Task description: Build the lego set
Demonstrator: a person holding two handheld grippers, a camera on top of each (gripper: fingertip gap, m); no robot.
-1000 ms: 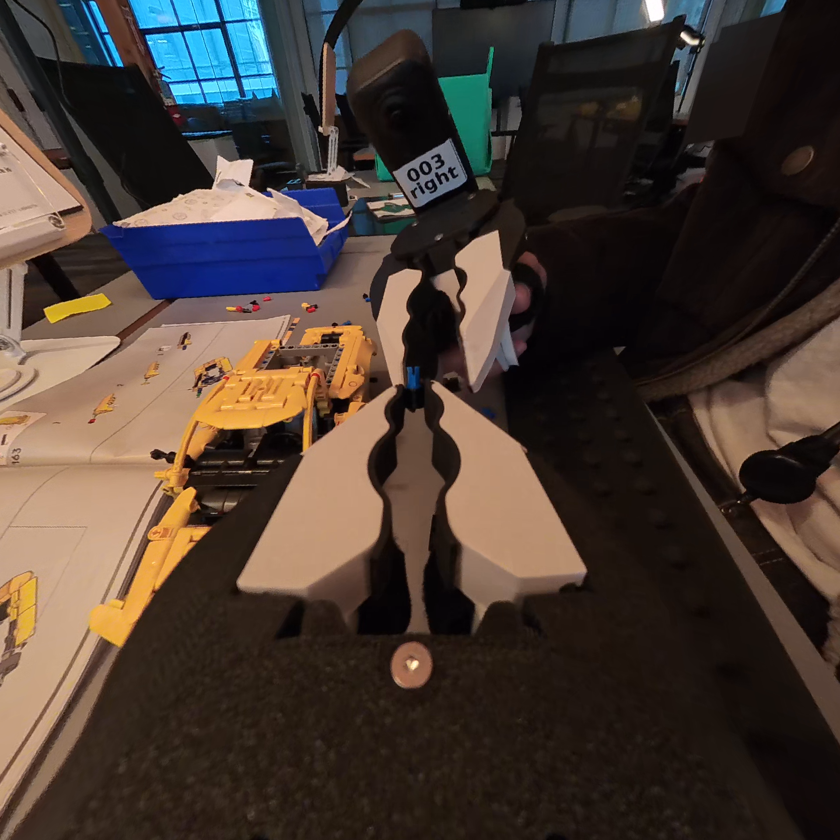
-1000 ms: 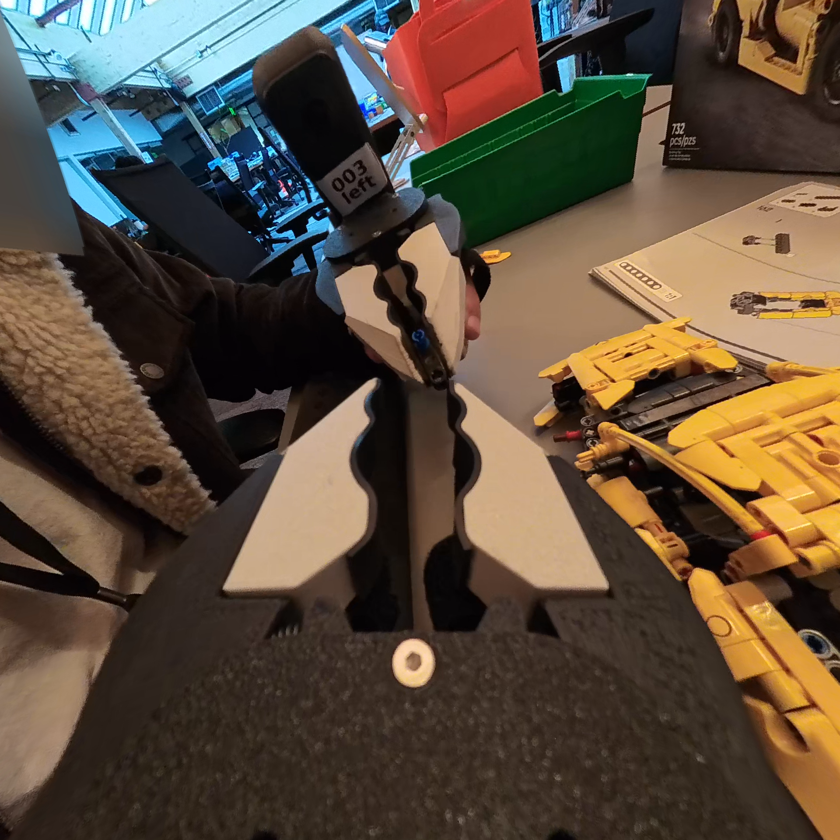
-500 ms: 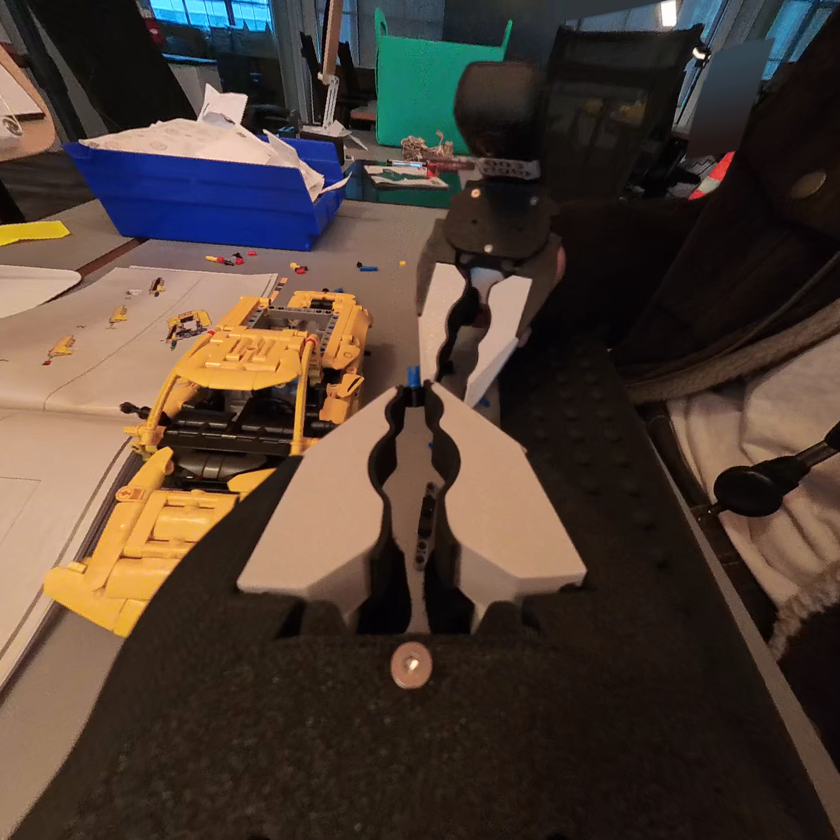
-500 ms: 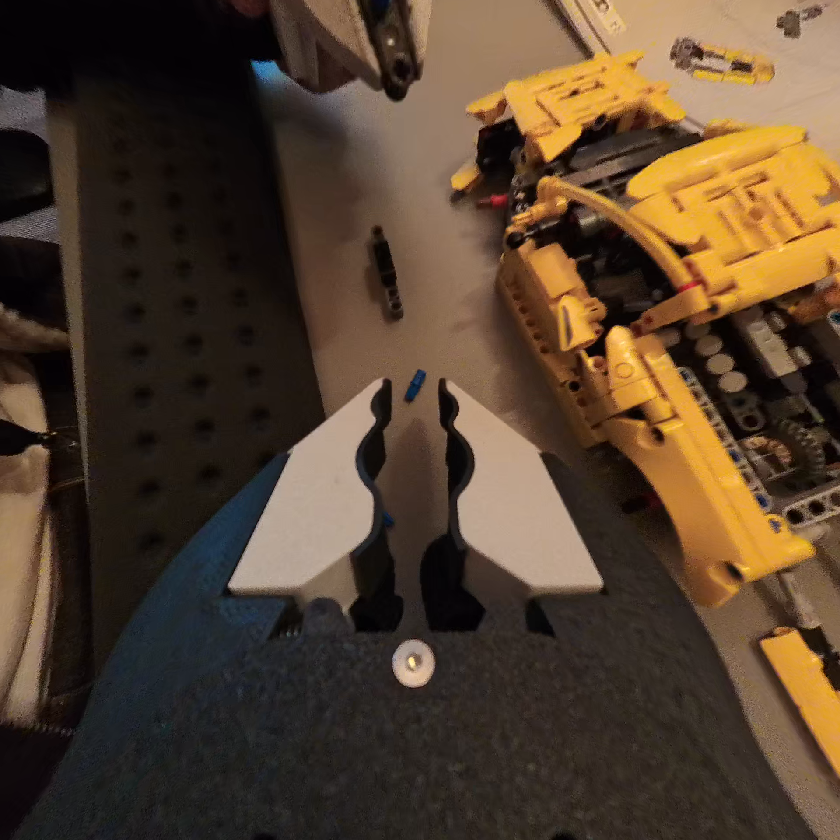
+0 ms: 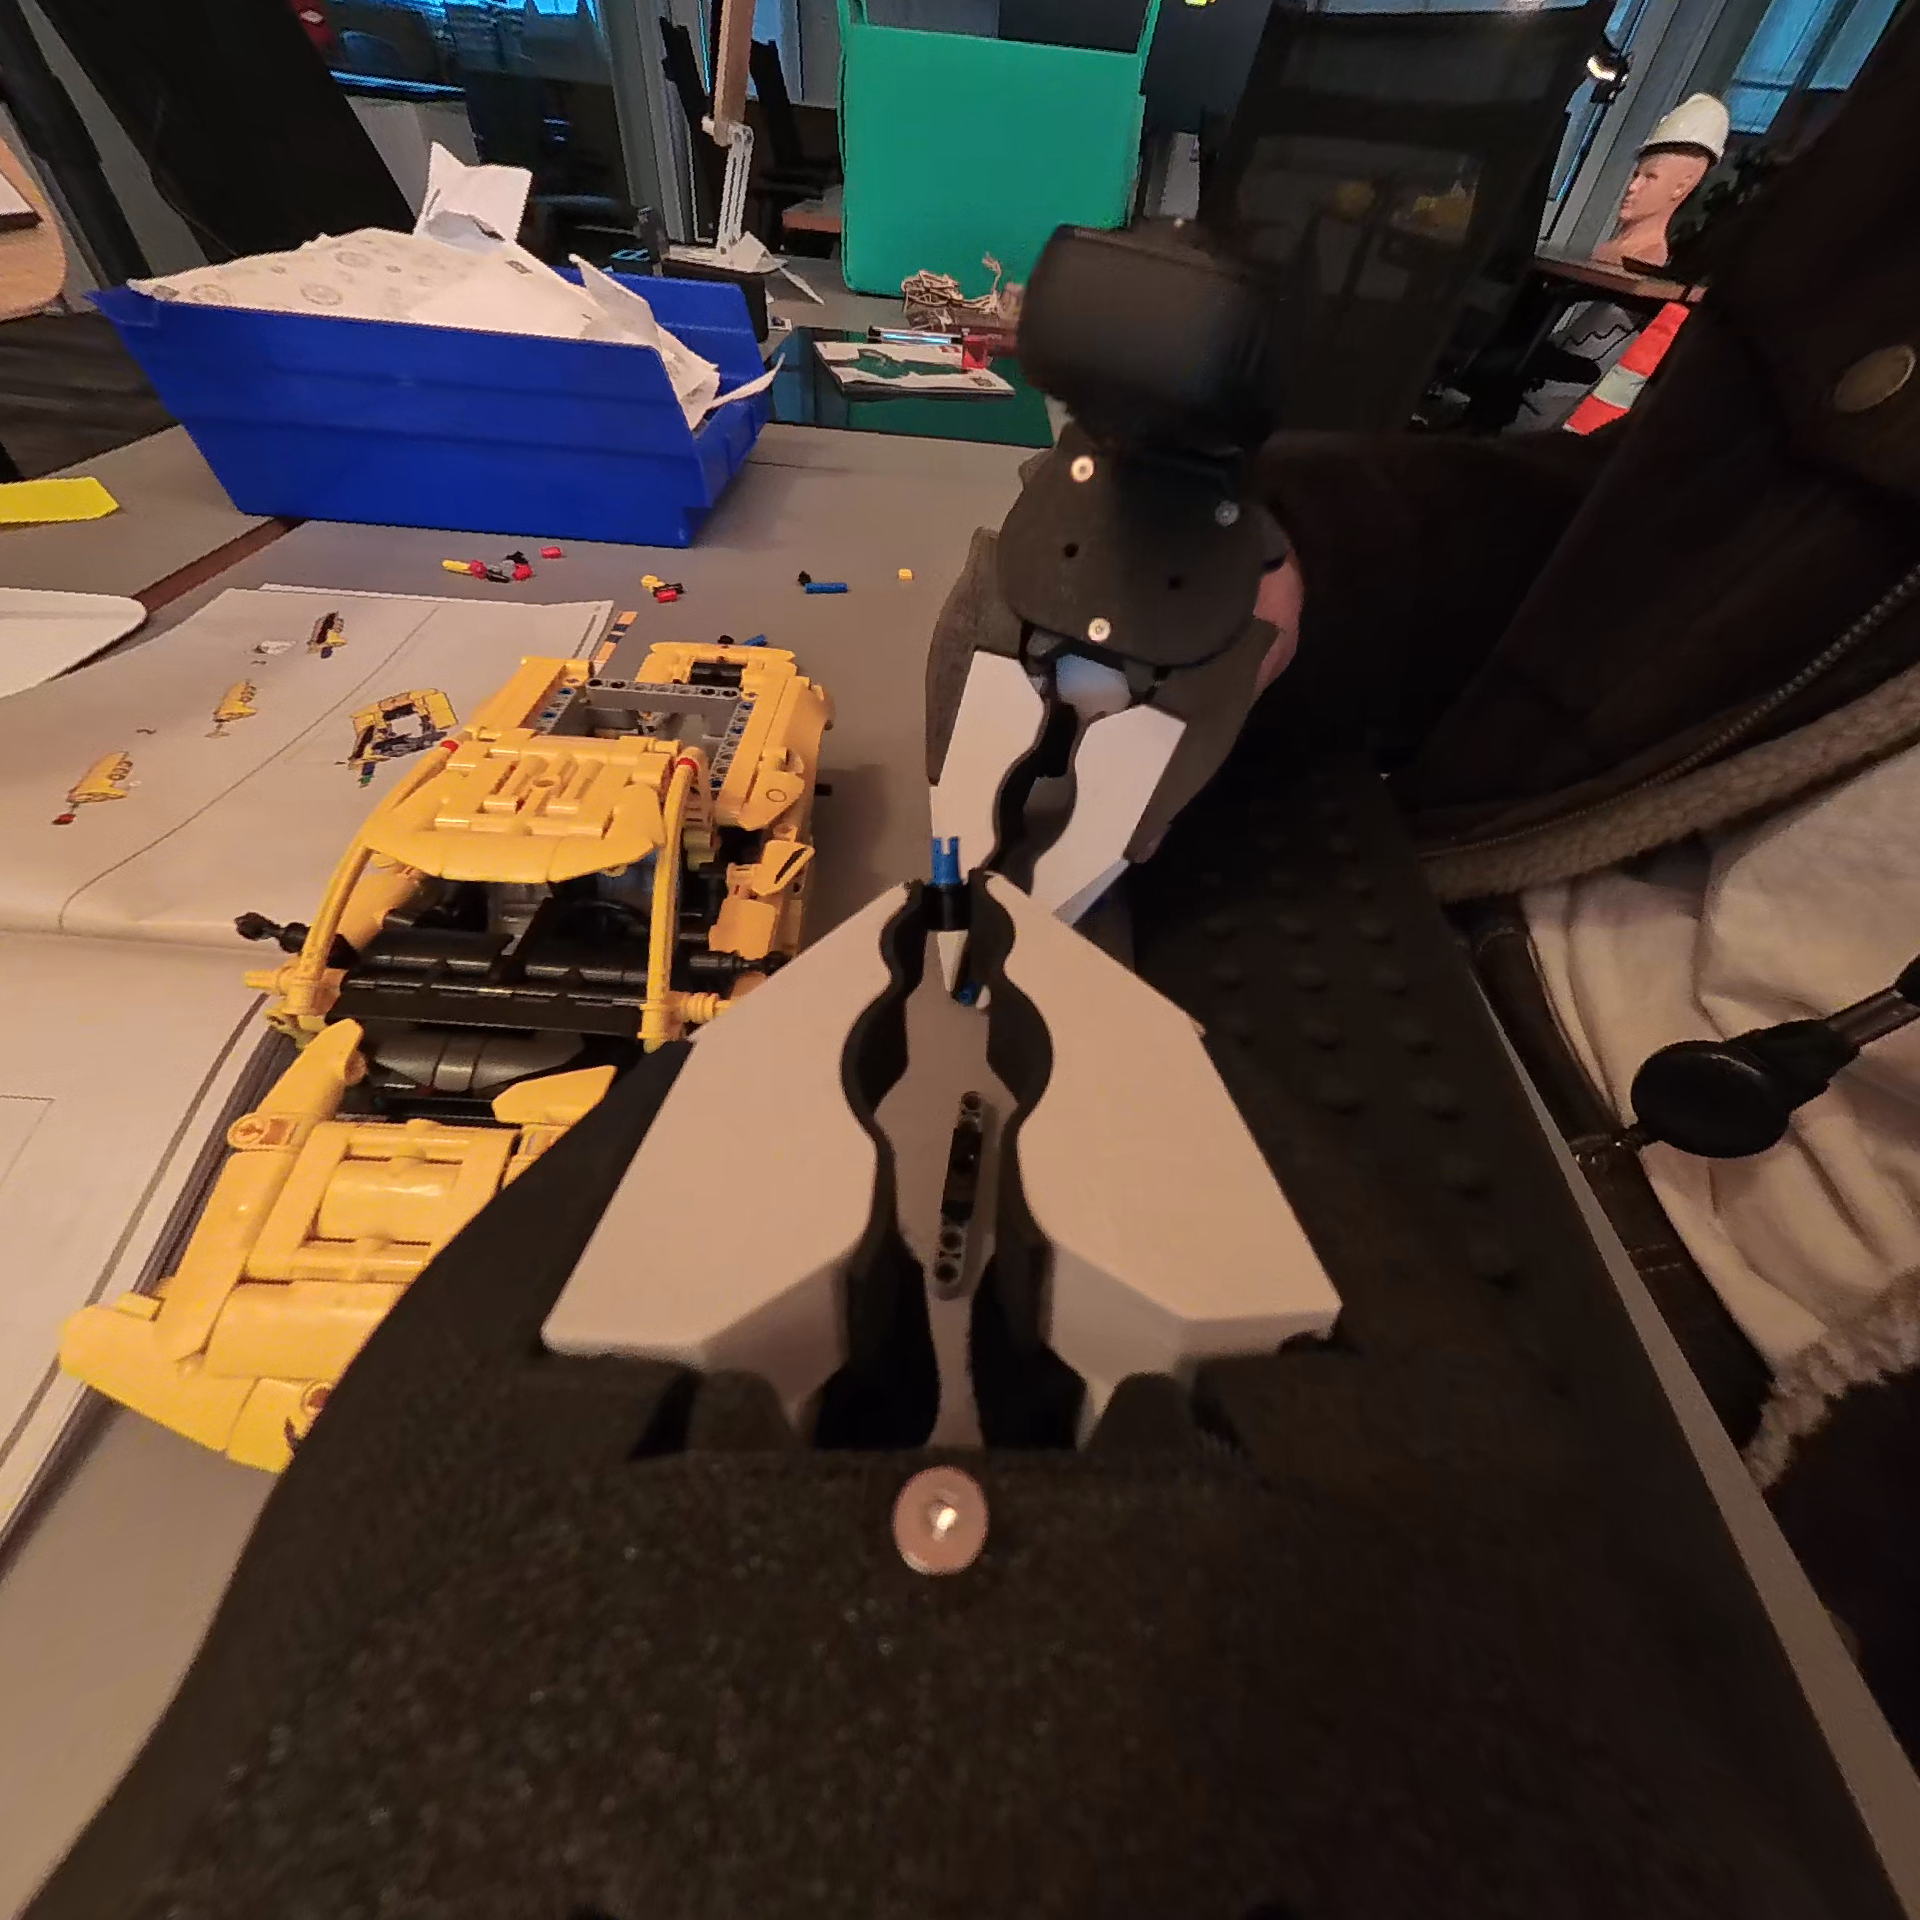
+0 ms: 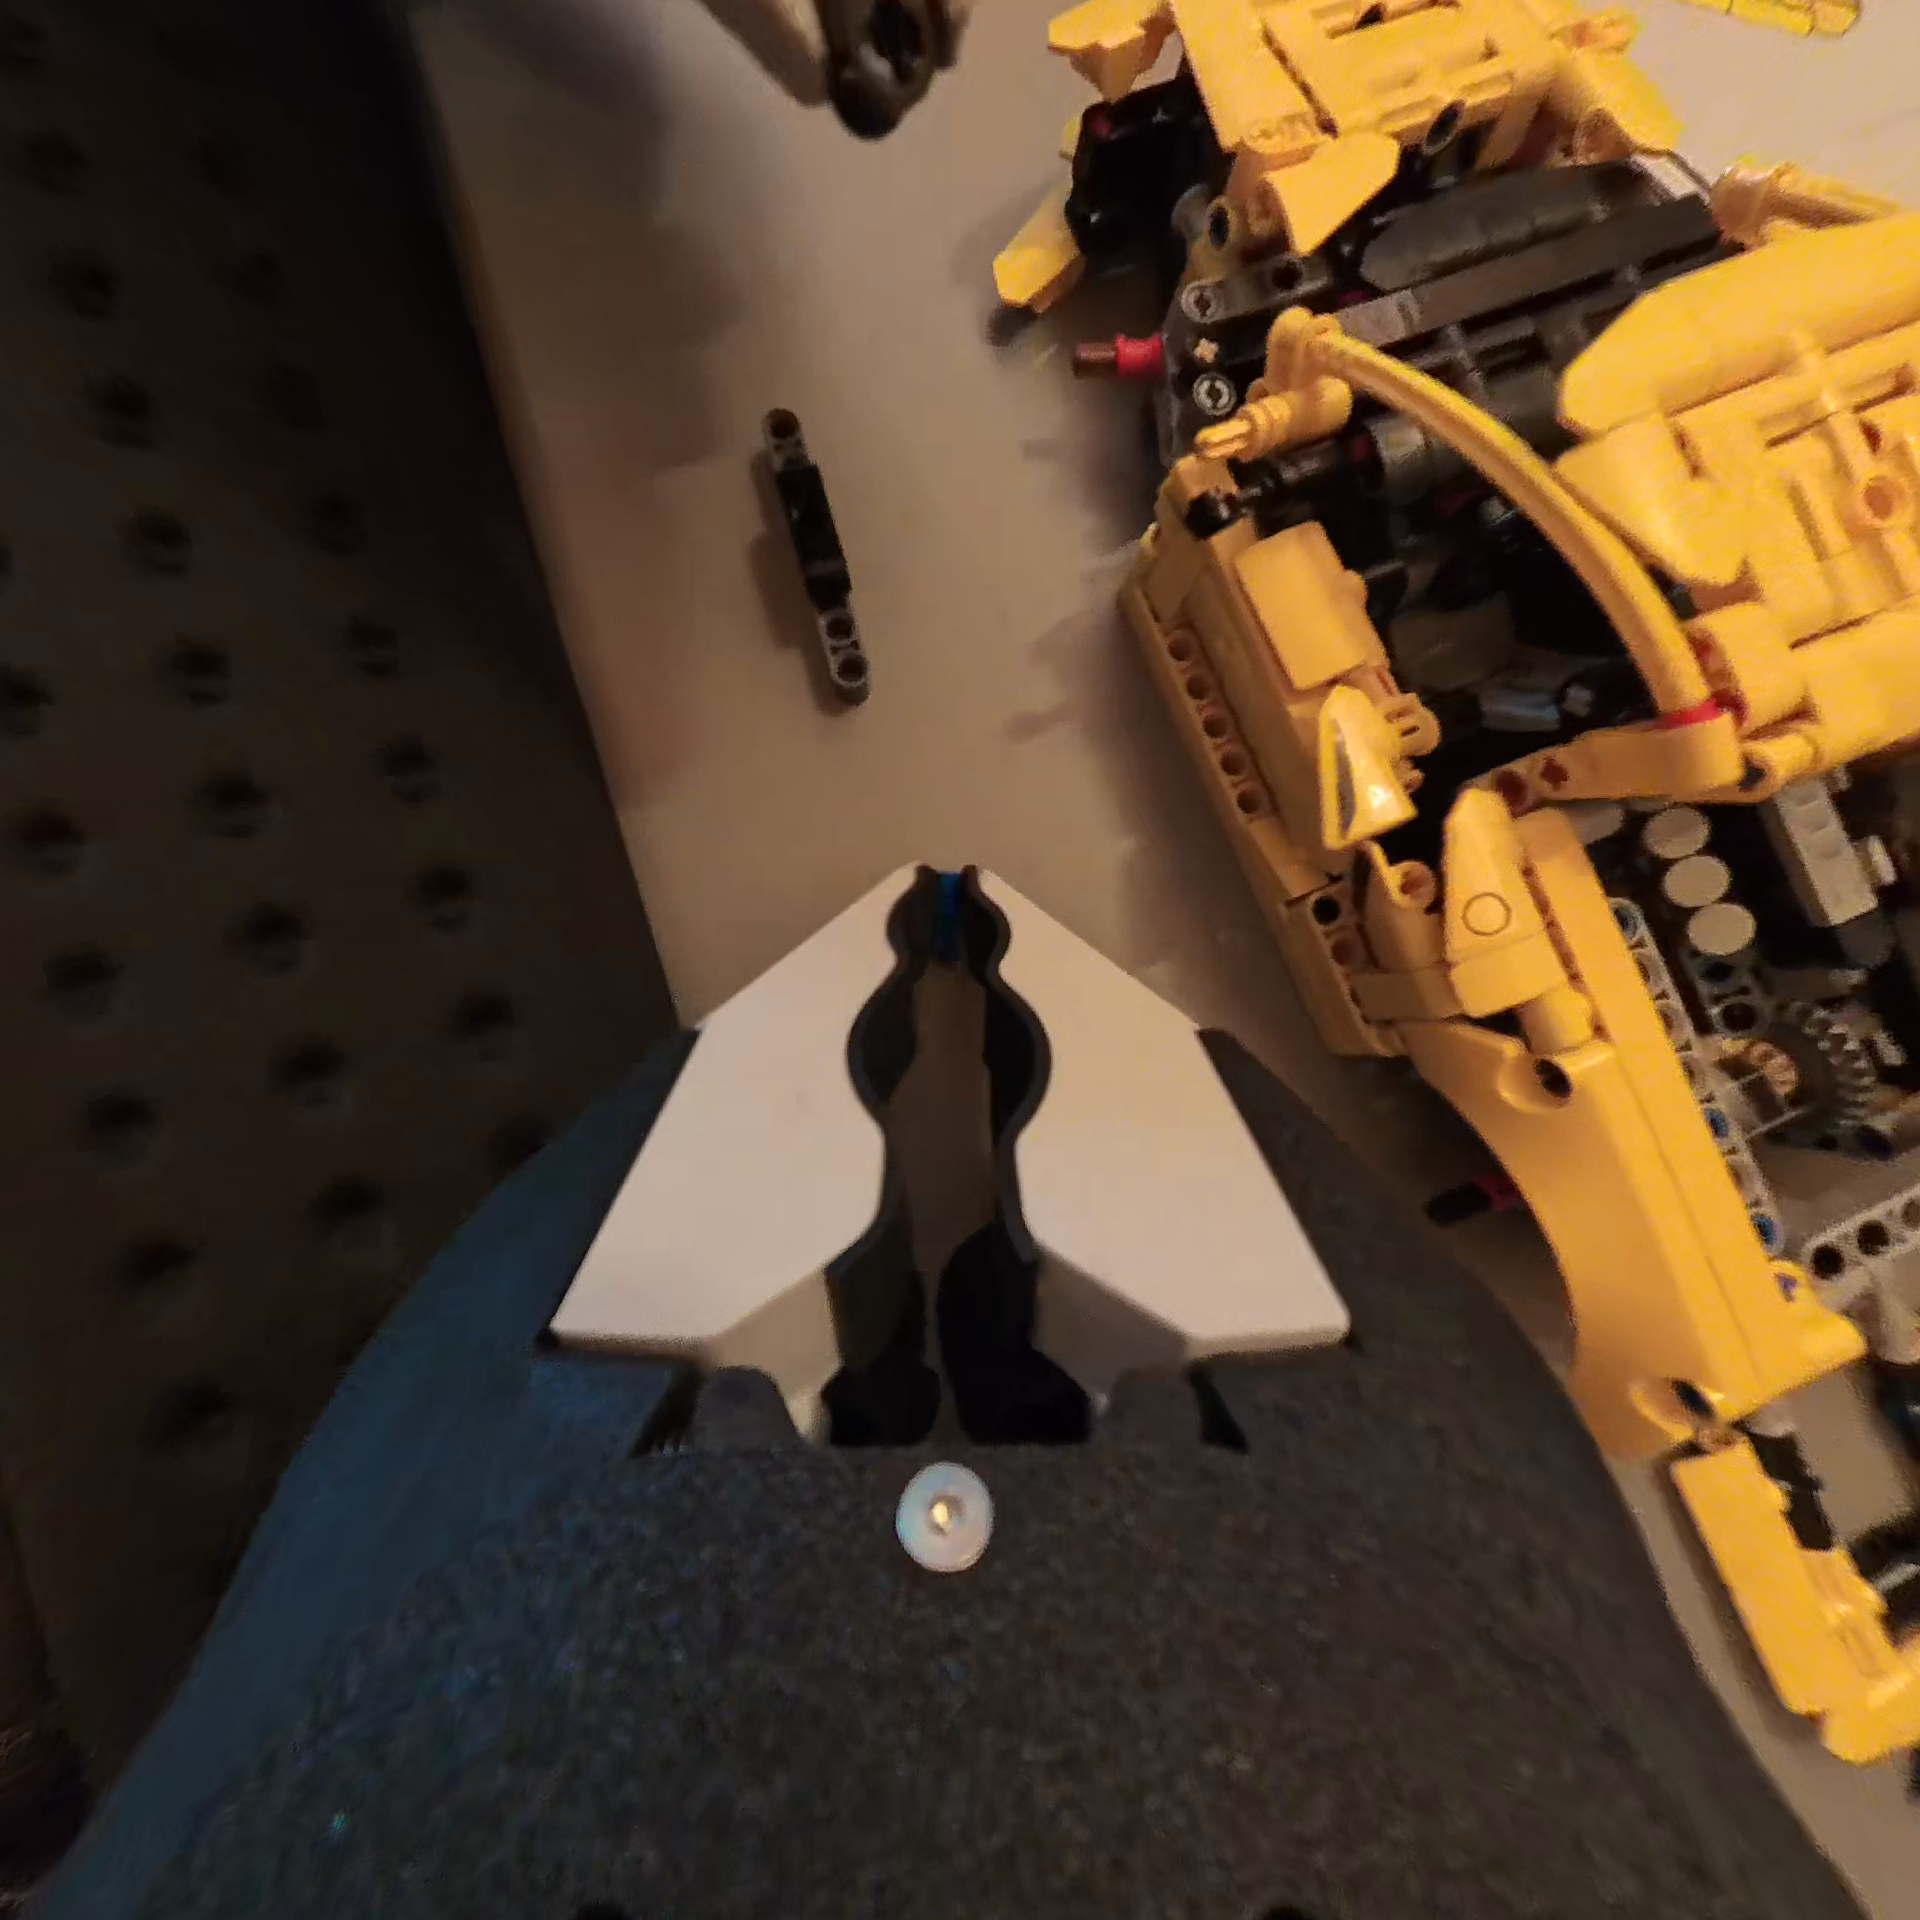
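Pins this small are light, rigid and slippery: right hand-held gripper pinches a blue pin at its tips just above the worktop, left hand-held gripper grips another blue pin in a black piece, beside the yellow car.

Grey tabletop ran back to a blue bin stuffed with crumpled paper, a green bin behind it, black mesh office chair at right, dim blue-lit windows beyond.
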